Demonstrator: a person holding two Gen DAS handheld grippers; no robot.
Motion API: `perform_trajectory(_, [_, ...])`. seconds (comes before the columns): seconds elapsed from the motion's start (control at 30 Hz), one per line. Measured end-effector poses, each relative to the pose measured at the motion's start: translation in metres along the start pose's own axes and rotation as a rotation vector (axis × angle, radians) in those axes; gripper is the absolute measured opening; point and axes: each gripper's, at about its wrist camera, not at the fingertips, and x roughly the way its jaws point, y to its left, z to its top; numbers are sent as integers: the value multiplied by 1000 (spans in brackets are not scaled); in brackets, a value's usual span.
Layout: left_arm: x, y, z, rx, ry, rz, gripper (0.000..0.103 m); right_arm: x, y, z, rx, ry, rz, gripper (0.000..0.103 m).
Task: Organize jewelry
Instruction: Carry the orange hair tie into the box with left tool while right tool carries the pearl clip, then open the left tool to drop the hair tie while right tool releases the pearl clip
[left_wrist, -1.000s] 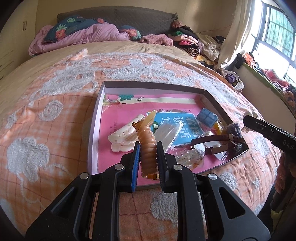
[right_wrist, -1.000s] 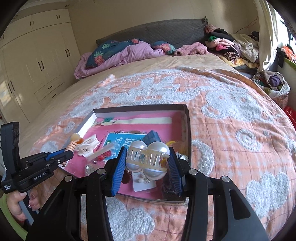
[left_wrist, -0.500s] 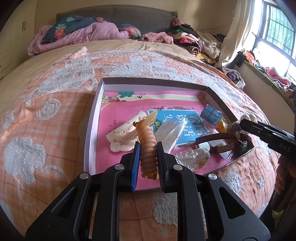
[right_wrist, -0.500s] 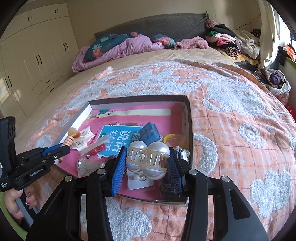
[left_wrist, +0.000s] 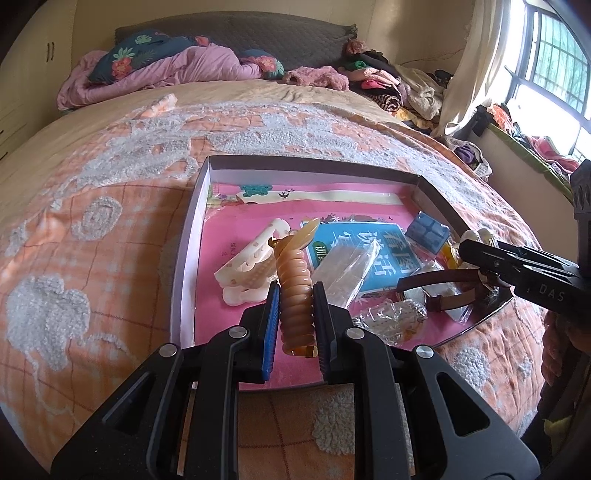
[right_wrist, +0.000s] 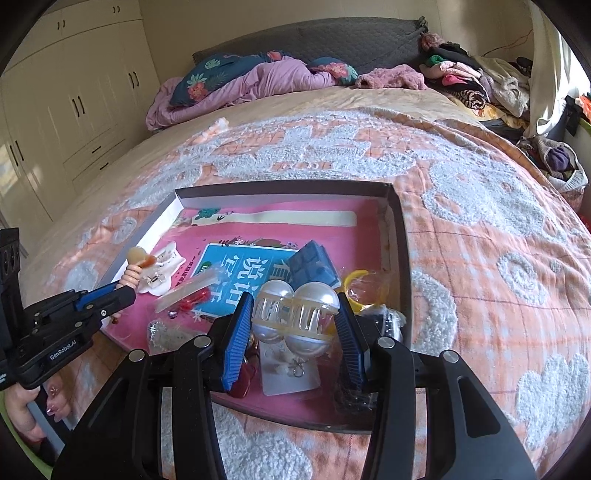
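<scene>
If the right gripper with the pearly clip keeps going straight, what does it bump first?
Probably the blue textured square lying on the blue booklet in the pink-lined tray; depth is hard to judge.

There are two hand-held grippers: the left hand-held gripper (left_wrist: 295, 314) and the right hand-held gripper (right_wrist: 295, 321). One brown spiral hair clip (left_wrist: 295, 295) sits between the left one's fingers. One hair clip with two pearly balls (right_wrist: 295, 314) sits between the right one's fingers. Just past them lies one flat box (right_wrist: 400, 236). In it are one white hair clip (left_wrist: 247, 266), one blue booklet (left_wrist: 369, 254), one blue square case (left_wrist: 428, 232) and one brown strap (left_wrist: 439, 280). All of it is on one bed (right_wrist: 480, 229).
</scene>
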Motion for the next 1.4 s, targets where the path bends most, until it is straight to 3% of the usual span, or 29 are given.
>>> perform_trajectory(0.17, [1, 1, 0, -1, 1, -2, 11, 1, -3, -2, 23, 9, 11, 44])
perform_trajectory(0.27, [3, 2, 0, -2, 2, -2, 11, 0, -6, -4, 39, 7, 11, 51])
perform_trajectory(0.5, [3, 2, 0, -5, 0, -4, 11, -10, -6, -6, 57, -9, 11, 55])
perform_trajectory(0.53, [3, 2, -1, -7, -1, -4, 13, -12, -6, -7, 59, -12, 11, 56])
perform_trajectory(0.63, [0, 4, -2, -19, -4, 0, 31, -18, -6, -8, 67, -15, 14, 57])
perform_trajectory(0.83, [-11, 3, -1, -34, -13, 2, 34, -32, -4, -10, 81, -32, 13, 63])
perform_trajectory(1.07, [-34, 4, 3, -62, -33, 1, 52, -62, -2, -13, 100, -88, 17, 86])
perform_trajectory(1.23, [-53, 5, 3, -88, -56, -11, 68, -91, 3, -15, 95, -139, 28, 95])
perform_trajectory(1.4, [-72, 4, 4, -95, -75, -6, 77, -117, 10, -21, 82, -198, 30, 98])
